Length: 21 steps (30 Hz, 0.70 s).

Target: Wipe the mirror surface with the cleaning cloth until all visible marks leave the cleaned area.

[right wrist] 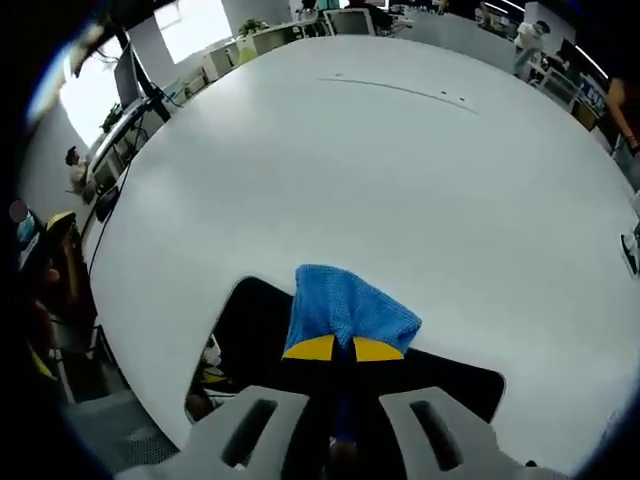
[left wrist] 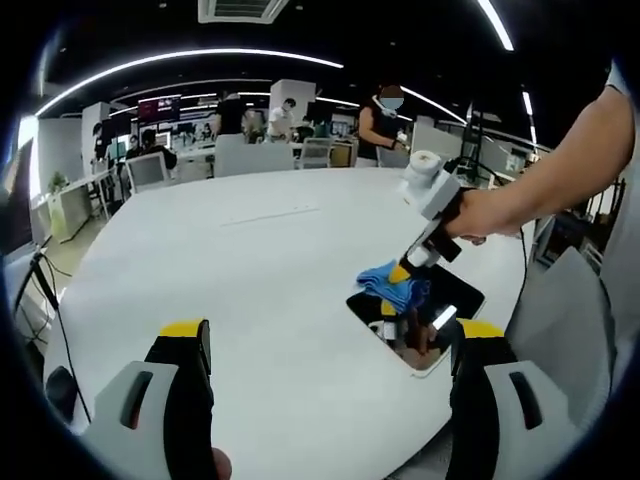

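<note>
Right gripper view: at bottom centre, the right gripper (right wrist: 343, 349) with yellow-tipped jaws drawn together on a crumpled blue cleaning cloth (right wrist: 347, 306). Cloth bunched just above the jaw tips, spilling toward frame centre and resting on the upper edge of a dark rectangular mirror with rounded corners (right wrist: 250, 325). Mirror flat on the round white surface (right wrist: 380, 170), stretching from lower left to lower right beneath the jaws, its glass showing dim reflections at lower left. Bare white top across the upper half of the frame, with a thin seam line near the top. Desks, chairs and bright windows in the upper left, past the rim; a dark cable and stand at the left edge.

Left gripper view: at the bottom, the left gripper (left wrist: 335, 345) with jaws spread wide apart, gripping nothing, well short of the mirror (left wrist: 452, 298). Mirror at right of centre, close to the near rim of the surface (left wrist: 250, 250), just above the right-hand jaw. Other gripper (left wrist: 402, 272) coming down from the upper right in a person's hand (left wrist: 485, 215), pinning the blue cloth (left wrist: 392, 283) onto the mirror's left end. Office chairs, desks and several standing people along the top of the frame, under long ceiling strip lights.
</note>
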{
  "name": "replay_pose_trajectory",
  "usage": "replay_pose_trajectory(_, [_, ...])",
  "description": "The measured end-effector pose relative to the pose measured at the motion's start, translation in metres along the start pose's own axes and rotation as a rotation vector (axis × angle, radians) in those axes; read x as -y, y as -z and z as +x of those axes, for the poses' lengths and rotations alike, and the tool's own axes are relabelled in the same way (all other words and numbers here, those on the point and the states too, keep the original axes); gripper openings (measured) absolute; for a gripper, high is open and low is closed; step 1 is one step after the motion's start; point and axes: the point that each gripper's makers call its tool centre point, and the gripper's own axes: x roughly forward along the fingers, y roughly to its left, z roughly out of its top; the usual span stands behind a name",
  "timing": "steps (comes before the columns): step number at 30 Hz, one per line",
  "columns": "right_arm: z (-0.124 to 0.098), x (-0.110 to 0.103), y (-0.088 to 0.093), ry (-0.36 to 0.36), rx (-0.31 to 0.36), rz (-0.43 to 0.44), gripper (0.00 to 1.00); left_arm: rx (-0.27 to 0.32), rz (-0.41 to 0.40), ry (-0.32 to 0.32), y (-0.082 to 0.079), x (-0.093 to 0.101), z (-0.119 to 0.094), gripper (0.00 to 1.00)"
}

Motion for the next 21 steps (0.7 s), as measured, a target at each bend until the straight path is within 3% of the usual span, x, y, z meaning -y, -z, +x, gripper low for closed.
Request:
replay_pose_trajectory(7, [0.000, -0.001, 0.001, 0.010, -0.001, 0.002, 0.00, 0.010, -0.006, -0.008, -0.003, -0.005, -0.002, 0.99])
replay_pose_trajectory(21, [-0.011, -0.020, 0.028, -0.013, 0.018, 0.008, 0.00, 0.006, 0.004, 0.004, -0.002, -0.001, 0.001, 0.99])
